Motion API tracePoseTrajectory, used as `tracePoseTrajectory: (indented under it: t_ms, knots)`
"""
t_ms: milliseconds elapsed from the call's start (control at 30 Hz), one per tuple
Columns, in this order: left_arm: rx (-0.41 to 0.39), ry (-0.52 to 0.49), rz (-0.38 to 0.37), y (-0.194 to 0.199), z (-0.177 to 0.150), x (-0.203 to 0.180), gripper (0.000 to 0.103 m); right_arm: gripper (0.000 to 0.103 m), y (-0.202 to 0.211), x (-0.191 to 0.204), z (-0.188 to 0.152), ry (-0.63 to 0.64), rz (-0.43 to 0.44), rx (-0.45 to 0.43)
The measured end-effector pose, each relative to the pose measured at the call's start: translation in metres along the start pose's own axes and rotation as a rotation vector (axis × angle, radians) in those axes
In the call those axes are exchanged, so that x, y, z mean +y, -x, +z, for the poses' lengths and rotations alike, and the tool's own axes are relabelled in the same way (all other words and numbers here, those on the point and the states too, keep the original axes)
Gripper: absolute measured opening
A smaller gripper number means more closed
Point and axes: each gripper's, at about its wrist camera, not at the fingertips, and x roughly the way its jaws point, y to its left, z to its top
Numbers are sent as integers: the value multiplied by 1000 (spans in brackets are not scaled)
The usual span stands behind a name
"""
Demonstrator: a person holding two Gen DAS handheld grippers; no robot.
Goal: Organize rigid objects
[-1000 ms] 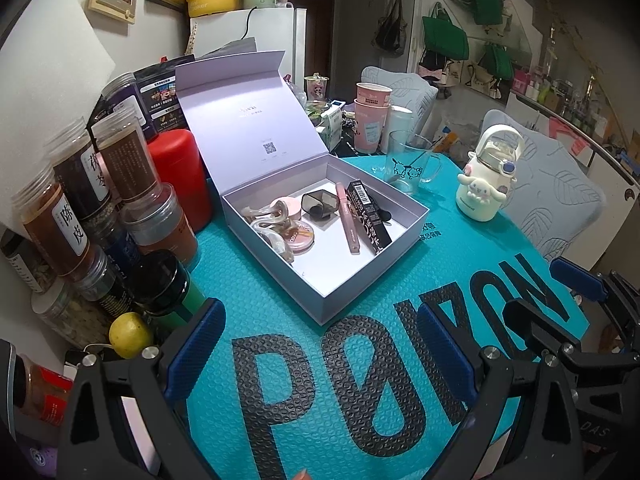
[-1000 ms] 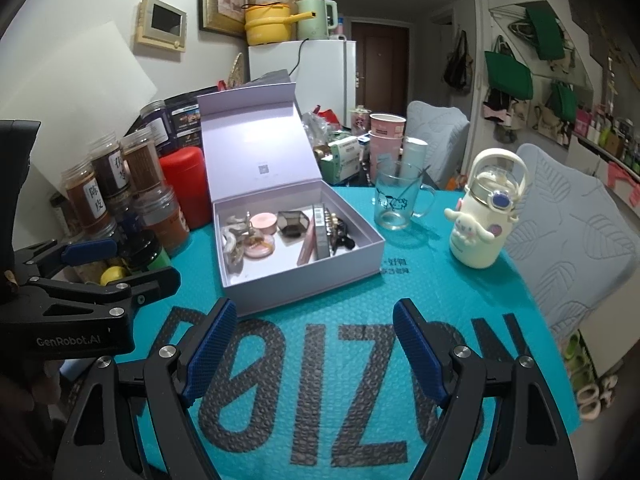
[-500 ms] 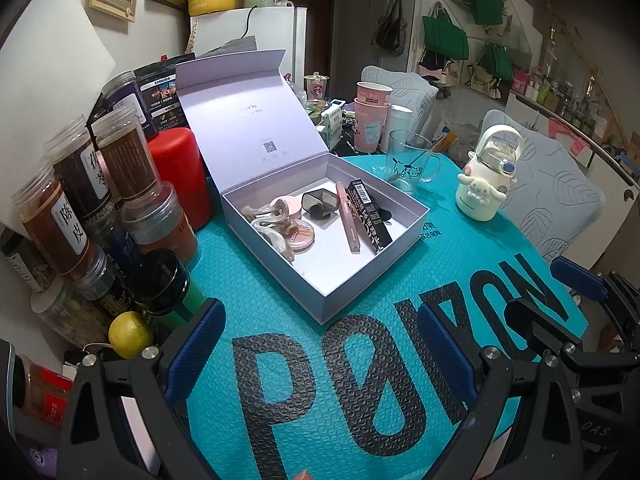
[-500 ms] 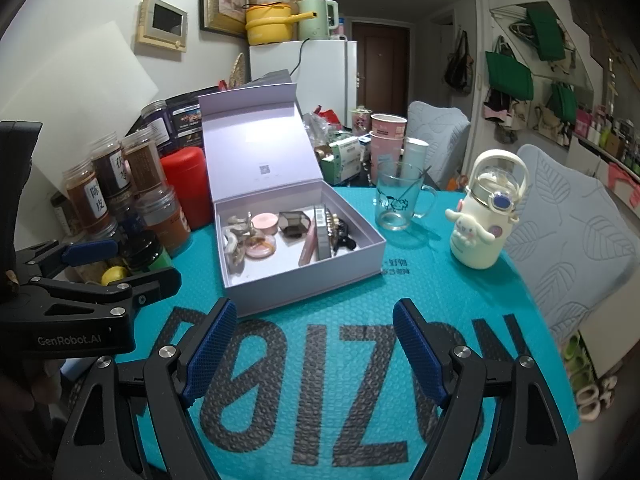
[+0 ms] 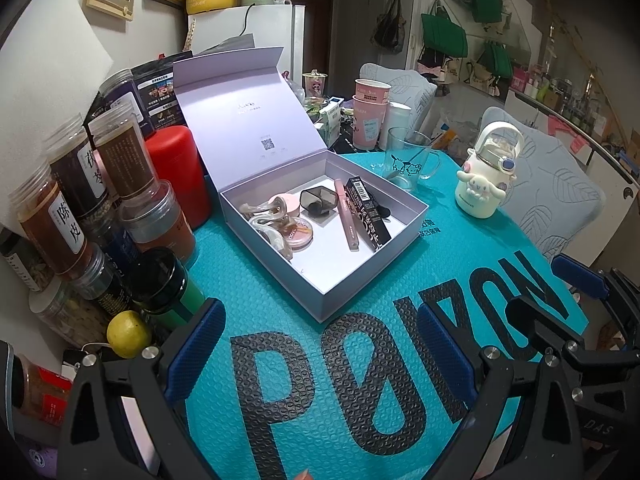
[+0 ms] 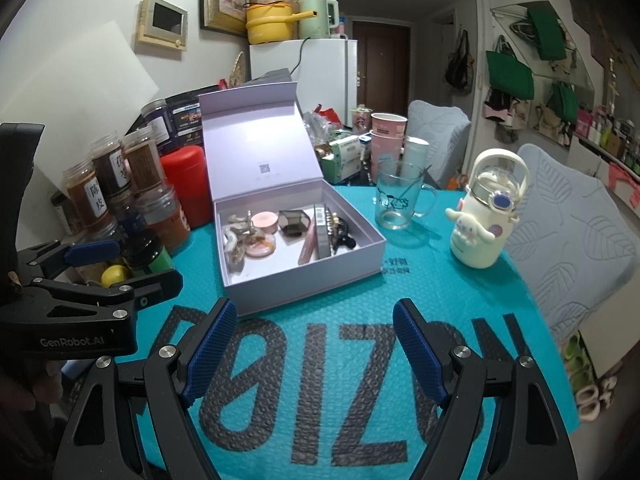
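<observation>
Meanwhile, I hold my right gripper (image 6: 314, 354) spread wide and empty above the teal bubble mat (image 6: 352, 320), its blue pads clear of everything, and my left gripper (image 5: 320, 352) hangs just as wide and empty over the same mat, grasping nothing. Just ahead of both sits the lavender gift box (image 6: 308, 280), lid propped upright at the back, its near corner close to my left gripper's fingertips. Inside lie the rigid objects: a pink compact (image 5: 298, 233), a dark faceted case (image 5: 319, 201), a pink tube (image 5: 347, 216) and a black barcode carton (image 5: 368, 216), crowded toward the far half. Jars (image 5: 68, 208) and a red canister (image 5: 176, 176) wall in the box's left side; a glass mug (image 6: 396, 200) and a white character bottle (image 6: 480, 224) stand well apart on the right, leaving bare mat between them and the table's near edge.
</observation>
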Motion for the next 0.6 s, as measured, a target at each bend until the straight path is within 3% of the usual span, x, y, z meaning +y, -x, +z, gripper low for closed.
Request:
tracePoseTrajectory:
  t_ms: [600]
  knots:
    - [-6, -19, 25, 0, 4, -1, 98, 83, 3, -4, 0, 2, -20, -2]
